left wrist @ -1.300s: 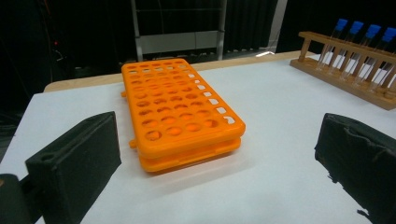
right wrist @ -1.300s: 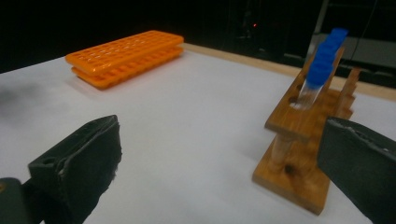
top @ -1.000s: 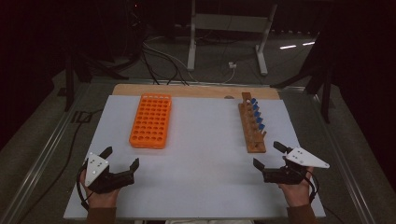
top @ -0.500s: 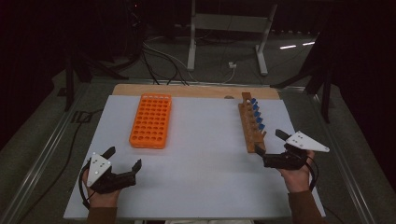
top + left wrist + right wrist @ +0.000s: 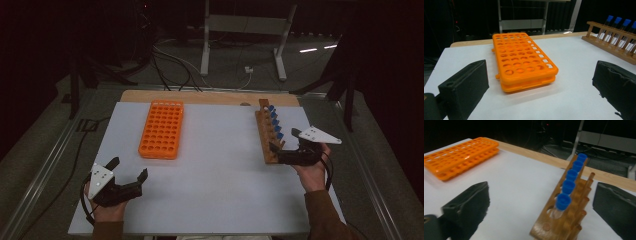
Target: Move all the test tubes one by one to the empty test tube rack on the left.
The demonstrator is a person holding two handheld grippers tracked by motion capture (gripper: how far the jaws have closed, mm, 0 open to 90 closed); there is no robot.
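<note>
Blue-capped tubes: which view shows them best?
Right gripper view: the five blue-capped tubes stand close, in line in the wooden rack. Left gripper view catches four at its right edge, side-on. High view shows them small.

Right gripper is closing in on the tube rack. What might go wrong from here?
The right gripper, open, straddles the wooden rack's near end; a jaw could bump and shove it. The blue-capped tubes stand close together, so gripping one may catch its neighbour. The left gripper is too far away to steady the rack.

Bright orange plastic grid rack [image 5: 161, 129], solid colour all over; brown wooden tube rack [image 5: 266, 135] holding 5 clear tubes with blue caps [image 5: 563, 201]; white desk [image 5: 215, 180]; black fingers [image 5: 464, 87] on both grippers.
</note>
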